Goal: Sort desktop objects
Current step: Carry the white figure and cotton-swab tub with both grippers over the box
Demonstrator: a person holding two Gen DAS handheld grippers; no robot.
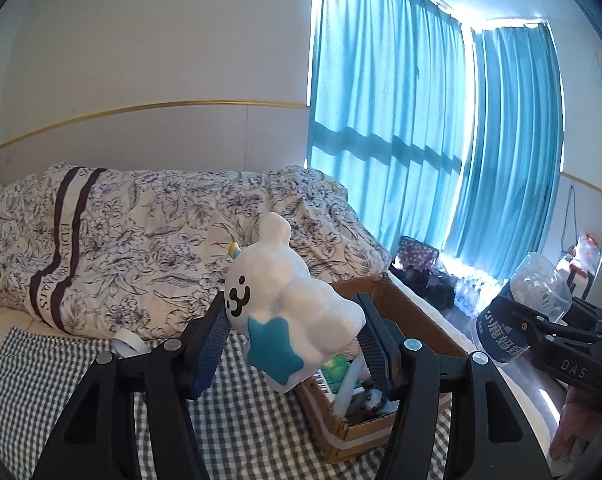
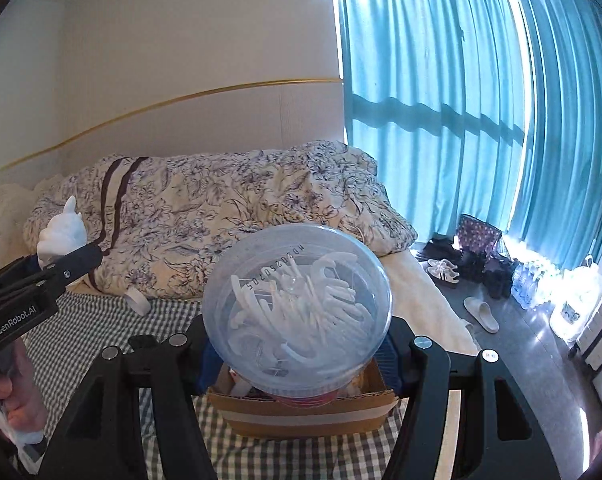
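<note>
Left wrist view: the left tongs are clenched on a white plush toy with a drawn face and a teal star patch. The blue ribbed pads press it from both sides, and it is held tilted in the air, above the near left edge of a cardboard box. The box stands on a green-and-white checked cloth and has loose items inside, among them a green packet and a white tube. A roll of white tape lies on the cloth at the foot of a floral quilt. At the right edge the right tongs grip a clear tub with a dark printed label; a hand shows below them. Teal curtains hang behind.

Right wrist view: the right tongs are clamped around the clear tub, which faces the camera end-on, white dental floss picks showing through it. It is held above the cardboard box, which sits on the checked cloth. At the left, the left tongs hold the white plush toy, gripped by a person's hand. Shoes and a slipper lie on the floor by the curtains.
</note>
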